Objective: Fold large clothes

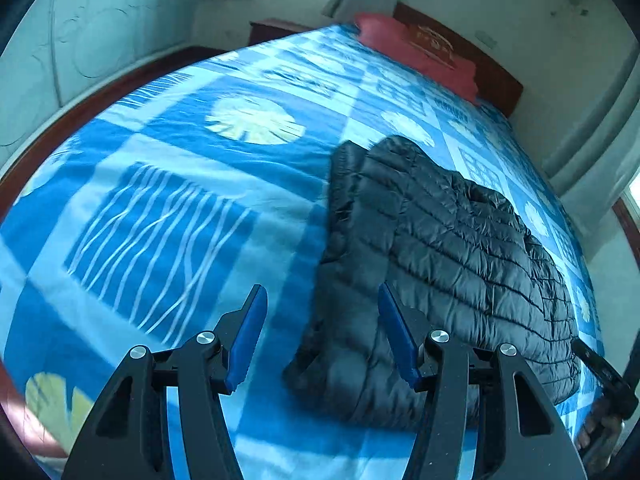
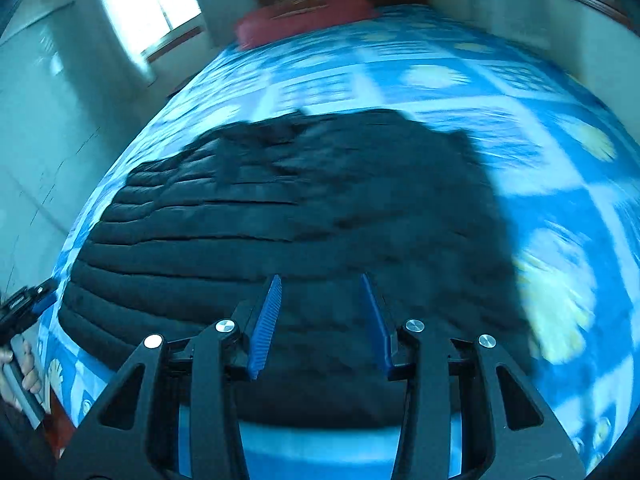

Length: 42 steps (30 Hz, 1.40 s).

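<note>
The dark quilted puffer jacket (image 1: 452, 264) lies folded, puffy, on the blue bedspread (image 1: 168, 168).

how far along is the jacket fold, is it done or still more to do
Done: the dark quilted puffer jacket lies on the blue patterned bedspread with one side already folded over. In hand: nothing; the left gripper and right gripper have open, empty jaws above it. Left: probably further folds to make it compact.
</note>
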Available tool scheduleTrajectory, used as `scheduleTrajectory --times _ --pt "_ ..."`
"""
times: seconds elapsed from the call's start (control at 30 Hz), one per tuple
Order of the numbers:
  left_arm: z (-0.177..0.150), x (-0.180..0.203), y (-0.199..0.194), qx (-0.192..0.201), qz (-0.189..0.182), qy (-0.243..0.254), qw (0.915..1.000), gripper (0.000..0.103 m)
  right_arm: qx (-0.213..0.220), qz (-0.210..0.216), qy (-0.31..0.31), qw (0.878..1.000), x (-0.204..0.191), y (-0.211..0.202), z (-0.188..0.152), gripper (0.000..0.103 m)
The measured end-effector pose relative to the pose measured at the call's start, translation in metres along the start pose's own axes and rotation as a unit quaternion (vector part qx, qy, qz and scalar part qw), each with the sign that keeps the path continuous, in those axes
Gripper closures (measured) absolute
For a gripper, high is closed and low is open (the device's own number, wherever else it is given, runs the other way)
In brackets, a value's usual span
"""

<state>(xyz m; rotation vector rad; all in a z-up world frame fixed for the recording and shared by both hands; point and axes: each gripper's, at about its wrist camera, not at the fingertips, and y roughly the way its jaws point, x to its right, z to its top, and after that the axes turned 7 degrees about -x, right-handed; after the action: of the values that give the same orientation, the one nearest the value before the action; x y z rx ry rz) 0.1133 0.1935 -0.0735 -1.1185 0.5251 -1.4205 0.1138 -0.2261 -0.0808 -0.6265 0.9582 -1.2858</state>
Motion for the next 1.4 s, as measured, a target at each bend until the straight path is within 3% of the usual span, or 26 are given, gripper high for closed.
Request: scheduleTrajectory --times 0.27,0.37,0.43,0.5,0.63,0.77,1.07,1.13,1.17,1.4 --pt "0.036 0.021 0.027 -0.016 0.01 0.037 0.9991 0.045 0.004 -0.009 -0.046 0.999 -0.062 0.044 0.044 0.062" --pt "0.045 0.024 0.041 -0.031 0.009 0.044 0.9985 0.045 -0.01 -0.015 -0.054 0.998 -0.066 0.068 0.051 0.062" --pt "0.049 0.026 0.051 -0.038 0.012 0.048 0.998 0.045 -0.046 -0.023 -0.057 0.997 -0.067 0.096 0.049 0.062" --pt "0.052 0.027 0.058 -0.046 0.012 0.05 0.9976 0.045 -0.044 -0.029 -0.06 0.997 -0.066 0.109 0.044 0.062" --pt "0.059 0.029 0.073 -0.062 0.009 0.058 0.9963 0.045 -0.039 -0.035 -0.061 0.997 -0.066 0.114 0.041 0.061" --pt "0.063 0.029 0.085 -0.067 0.01 0.056 0.9961 0.033 -0.032 -0.038 -0.065 0.997 -0.066 0.116 0.039 0.061" --pt "0.068 0.014 0.12 -0.114 -0.04 0.027 0.9923 0.025 -0.024 -0.042 -0.071 0.996 -0.074 0.115 0.028 0.061" --pt "0.066 0.017 0.121 -0.111 -0.038 0.04 0.9923 0.029 -0.022 -0.043 -0.071 0.996 -0.075 0.114 0.027 0.061" --pt "0.065 0.02 0.121 -0.109 -0.041 0.049 0.9919 0.042 -0.021 -0.043 -0.072 0.996 -0.075 0.114 0.026 0.061" --pt "0.06 0.037 0.106 -0.097 -0.045 0.056 0.9927 0.077 -0.013 -0.048 -0.076 0.996 -0.078 0.112 0.02 0.061"
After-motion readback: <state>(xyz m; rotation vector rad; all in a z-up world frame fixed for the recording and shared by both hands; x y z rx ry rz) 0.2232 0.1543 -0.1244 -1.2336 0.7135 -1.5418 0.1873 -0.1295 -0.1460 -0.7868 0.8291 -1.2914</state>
